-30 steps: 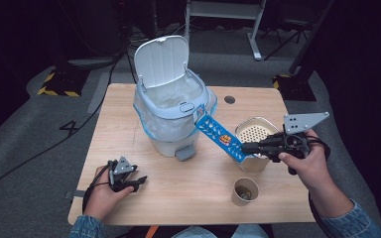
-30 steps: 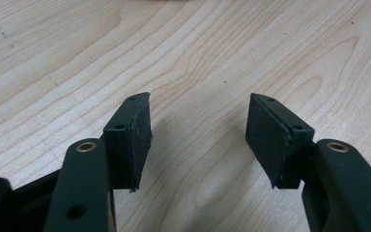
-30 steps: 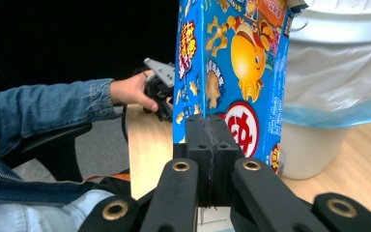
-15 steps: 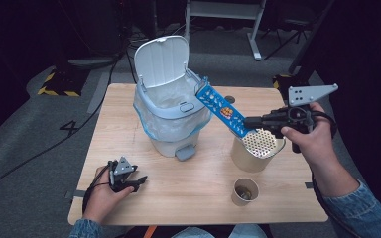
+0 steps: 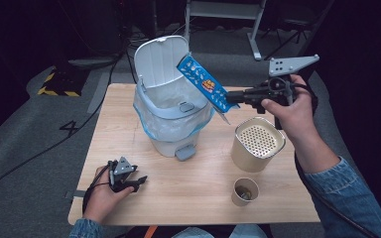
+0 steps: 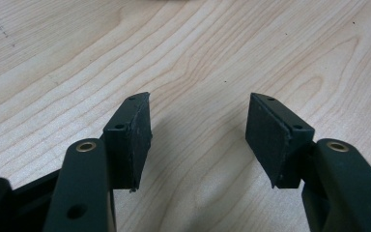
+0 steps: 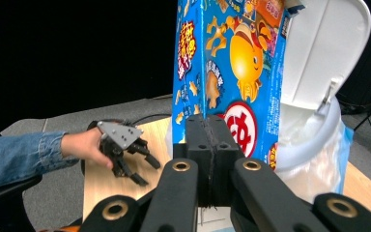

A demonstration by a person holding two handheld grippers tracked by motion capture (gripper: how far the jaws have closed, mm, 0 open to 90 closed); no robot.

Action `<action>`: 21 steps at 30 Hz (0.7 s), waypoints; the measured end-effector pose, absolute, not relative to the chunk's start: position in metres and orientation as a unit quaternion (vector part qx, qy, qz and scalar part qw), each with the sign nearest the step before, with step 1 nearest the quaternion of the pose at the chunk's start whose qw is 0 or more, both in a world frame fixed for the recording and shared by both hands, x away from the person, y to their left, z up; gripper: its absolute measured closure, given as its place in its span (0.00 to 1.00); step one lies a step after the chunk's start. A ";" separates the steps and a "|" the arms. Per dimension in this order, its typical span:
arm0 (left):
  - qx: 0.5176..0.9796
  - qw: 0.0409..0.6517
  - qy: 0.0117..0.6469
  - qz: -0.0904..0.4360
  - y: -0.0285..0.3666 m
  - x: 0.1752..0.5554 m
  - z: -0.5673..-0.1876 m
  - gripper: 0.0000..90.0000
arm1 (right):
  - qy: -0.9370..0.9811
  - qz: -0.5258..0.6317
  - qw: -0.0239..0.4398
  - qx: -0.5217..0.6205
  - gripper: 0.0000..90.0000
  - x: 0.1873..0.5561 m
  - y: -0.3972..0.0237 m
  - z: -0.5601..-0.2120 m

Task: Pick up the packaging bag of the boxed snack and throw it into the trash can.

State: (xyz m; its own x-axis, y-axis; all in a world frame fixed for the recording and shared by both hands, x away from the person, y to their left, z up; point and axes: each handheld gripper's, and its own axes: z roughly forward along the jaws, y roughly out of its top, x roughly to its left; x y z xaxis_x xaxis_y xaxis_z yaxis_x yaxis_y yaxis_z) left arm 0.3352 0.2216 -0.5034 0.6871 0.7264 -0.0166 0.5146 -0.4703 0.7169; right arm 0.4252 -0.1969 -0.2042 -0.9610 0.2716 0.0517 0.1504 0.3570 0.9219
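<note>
Pinched at its lower end by the right gripper (image 5: 234, 97), a flattened blue snack box (image 5: 204, 83) is held tilted above the open mouth of the white pedal bin (image 5: 171, 106). In the right gripper view the box (image 7: 229, 72) is seen clamped between fully closed jaws, with the raised bin lid (image 7: 326, 53) just behind it. A clear liner bag (image 5: 151, 126) is draped over the bin rim. Near the bin, a tan perforated cylinder (image 5: 257, 144) and a small paper cup (image 5: 244, 191) are set on the tabletop (image 5: 188, 193). The left gripper (image 5: 138, 182) is rested on the tabletop well apart from the bin, jaws parted with nothing between them.
</note>
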 end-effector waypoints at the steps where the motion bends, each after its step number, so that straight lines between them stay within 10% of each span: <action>1: 0.845 0.360 0.367 0.147 0.222 0.335 -0.503 0.47 | 0.822 0.552 0.055 0.128 1.00 0.428 -0.193 -0.202; 21: 0.845 0.360 0.367 0.147 0.222 0.335 -0.503 0.47 | 0.834 0.528 0.069 0.143 1.00 0.453 -0.162 -0.188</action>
State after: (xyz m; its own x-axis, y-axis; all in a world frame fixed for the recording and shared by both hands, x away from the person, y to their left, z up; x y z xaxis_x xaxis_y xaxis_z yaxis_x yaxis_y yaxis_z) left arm 0.3351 0.2216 -0.5033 0.6873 0.7262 -0.0154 0.5142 -0.4715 0.7165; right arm 0.4530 -0.1616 -0.1879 -0.9495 0.3117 0.0356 0.1653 0.4005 0.9013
